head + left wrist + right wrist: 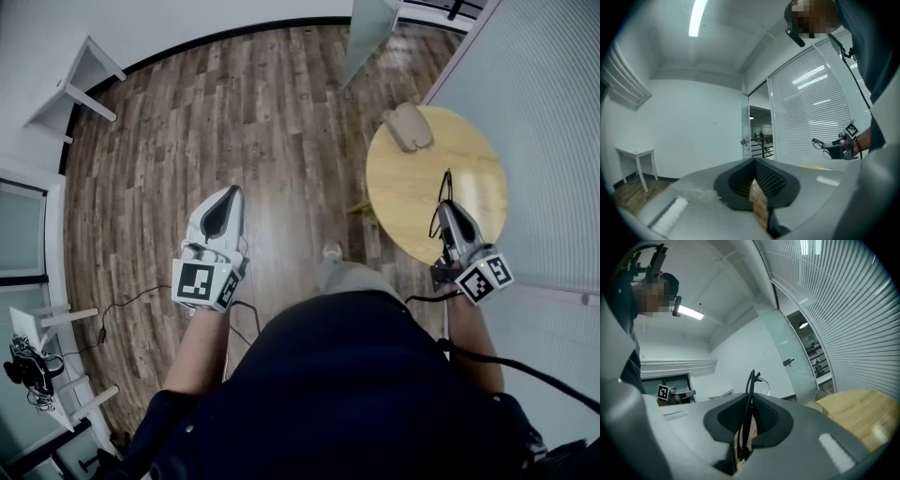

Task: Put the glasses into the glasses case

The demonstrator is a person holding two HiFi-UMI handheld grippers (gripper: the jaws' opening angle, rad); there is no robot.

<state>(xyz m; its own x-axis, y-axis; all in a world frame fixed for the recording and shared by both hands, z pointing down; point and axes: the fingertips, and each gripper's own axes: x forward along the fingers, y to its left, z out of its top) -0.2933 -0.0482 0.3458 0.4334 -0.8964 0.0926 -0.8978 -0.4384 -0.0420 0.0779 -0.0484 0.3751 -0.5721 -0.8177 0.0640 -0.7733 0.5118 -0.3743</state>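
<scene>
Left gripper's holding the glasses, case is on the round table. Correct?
Wrong gripper. The right gripper is shut on the glasses, as the right gripper view shows; the left gripper has its jaws together on nothing. The case is on the round table.

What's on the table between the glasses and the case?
Nothing. In the head view, only bare wooden table lies between the glasses in the right gripper and the case.
</scene>
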